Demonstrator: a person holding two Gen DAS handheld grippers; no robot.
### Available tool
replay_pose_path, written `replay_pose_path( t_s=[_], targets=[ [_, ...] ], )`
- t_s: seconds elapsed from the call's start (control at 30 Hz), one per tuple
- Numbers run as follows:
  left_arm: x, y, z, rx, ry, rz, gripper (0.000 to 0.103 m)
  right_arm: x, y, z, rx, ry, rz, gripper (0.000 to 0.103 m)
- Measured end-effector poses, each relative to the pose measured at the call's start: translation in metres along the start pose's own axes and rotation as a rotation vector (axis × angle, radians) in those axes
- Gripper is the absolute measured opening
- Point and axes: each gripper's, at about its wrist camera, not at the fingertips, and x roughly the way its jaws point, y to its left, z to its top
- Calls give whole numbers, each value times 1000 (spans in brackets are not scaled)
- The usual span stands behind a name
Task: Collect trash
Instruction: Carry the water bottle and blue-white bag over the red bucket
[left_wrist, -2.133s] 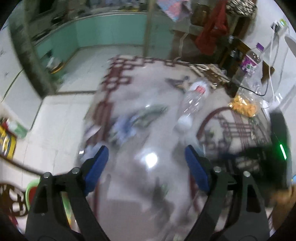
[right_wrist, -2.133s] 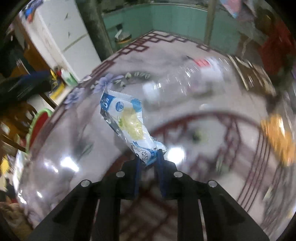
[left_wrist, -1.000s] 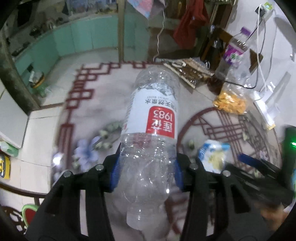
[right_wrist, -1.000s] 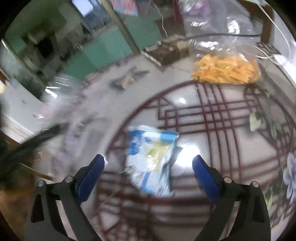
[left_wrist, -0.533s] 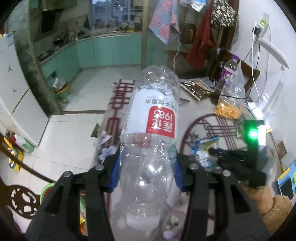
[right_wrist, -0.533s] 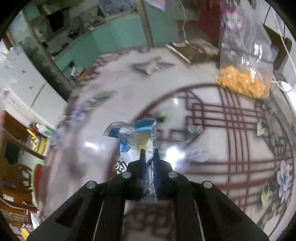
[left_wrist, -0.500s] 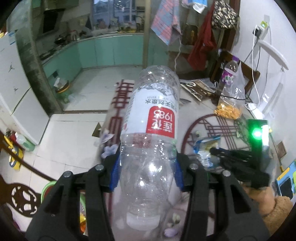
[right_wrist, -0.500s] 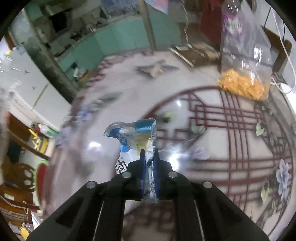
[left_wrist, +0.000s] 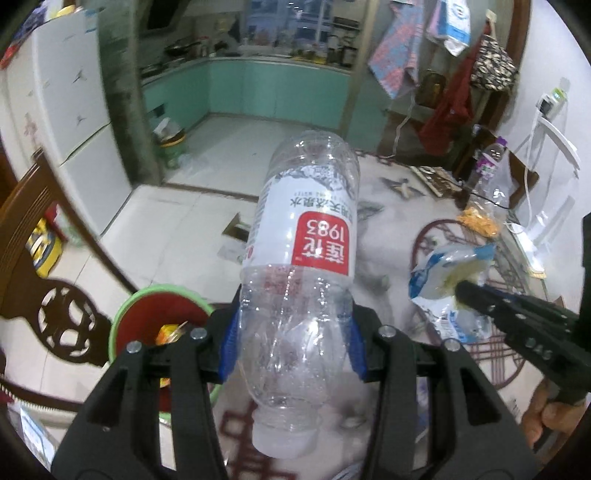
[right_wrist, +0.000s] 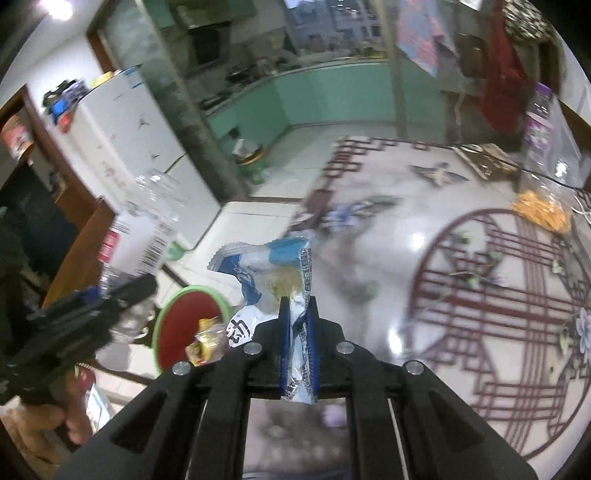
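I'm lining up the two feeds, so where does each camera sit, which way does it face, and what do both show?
Left wrist: on the left tongs, looking down over the table edge to the floor; tongs grip the bottle; right tongs and a hand show.
Right wrist: on the right tongs, facing the table; tongs pinch a wrapper; left tongs and a hand show.
Shared: bottle, wrapper, bin.

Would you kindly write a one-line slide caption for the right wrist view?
Right hand-held gripper shut on a blue-and-white snack wrapper, above the patterned table near the green-rimmed bin.
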Motion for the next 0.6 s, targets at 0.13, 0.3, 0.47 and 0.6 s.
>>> replay_pose_path(
  t_s=[0.13,0.3,0.47,0.6],
  targets=[
    [-8,34,-9,-50,5,35,45,5,37,-1,-42,11,39,9],
    [-17,75,-15,-96,3,80,45,22,77,1,-74,34,80,10],
    [-17,116,-24,-133,23,119,45,41,111,0,-106,55,108,10],
    [-15,142,-26,-151,35,131,45,62,138,0,-120,83,127,11]
  ],
)
